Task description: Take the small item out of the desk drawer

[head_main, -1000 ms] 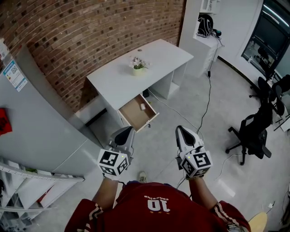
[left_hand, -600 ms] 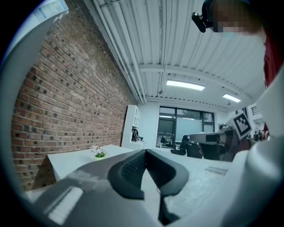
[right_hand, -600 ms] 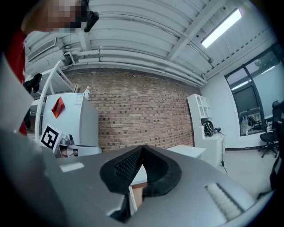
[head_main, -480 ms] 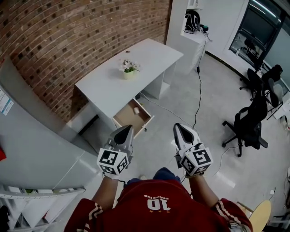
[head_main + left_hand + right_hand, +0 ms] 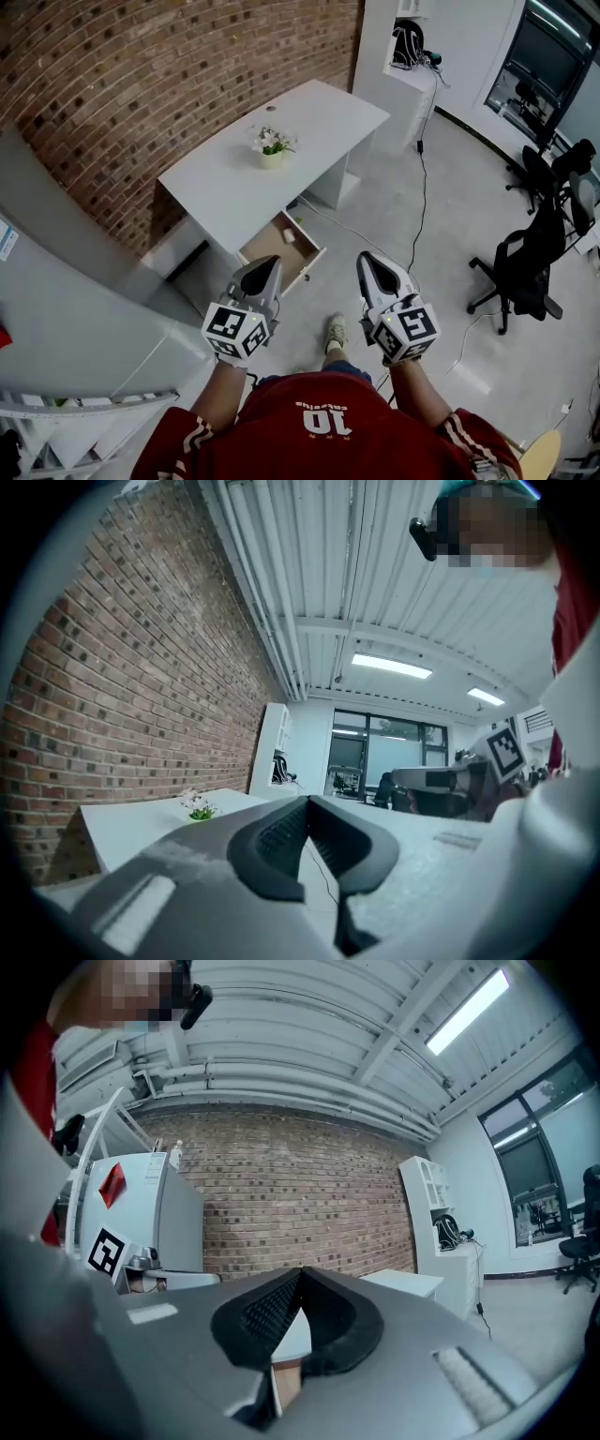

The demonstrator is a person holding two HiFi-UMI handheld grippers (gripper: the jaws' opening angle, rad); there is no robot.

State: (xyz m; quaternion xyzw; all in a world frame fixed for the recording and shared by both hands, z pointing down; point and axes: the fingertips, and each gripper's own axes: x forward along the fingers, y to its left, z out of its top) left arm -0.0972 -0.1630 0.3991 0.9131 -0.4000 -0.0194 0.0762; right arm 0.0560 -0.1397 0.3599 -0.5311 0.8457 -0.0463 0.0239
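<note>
Table (image 5: 246,165): white, standing against the brick wall (image 5: 141,75); a small pot of flowers (image 5: 272,145) is sitting on its top, toward the wall side.

Drawer (image 5: 273,249): hanging pulled out from under the table's front edge, its wooden bottom showing.

Small item (image 5: 288,237): lying inside the open drawer, near the end closest to the table; it is pale, perhaps a little block, too small from here to tell more.

Left tool (image 5: 270,264): the person is holding it level, out in front, well short of the drawer. Its jaws are pressing together at the tips with nothing between them.

Right tool (image 5: 368,259): being held level beside the left one, the two well apart. Its jaws are likewise meeting at the tips, clenched on nothing.

Floor: a black cable (image 5: 420,202) is trailing across it to the right of the table; a black office chair (image 5: 525,267) is standing farther right. One shoe (image 5: 335,332) of the person is showing between the two tools.
</note>
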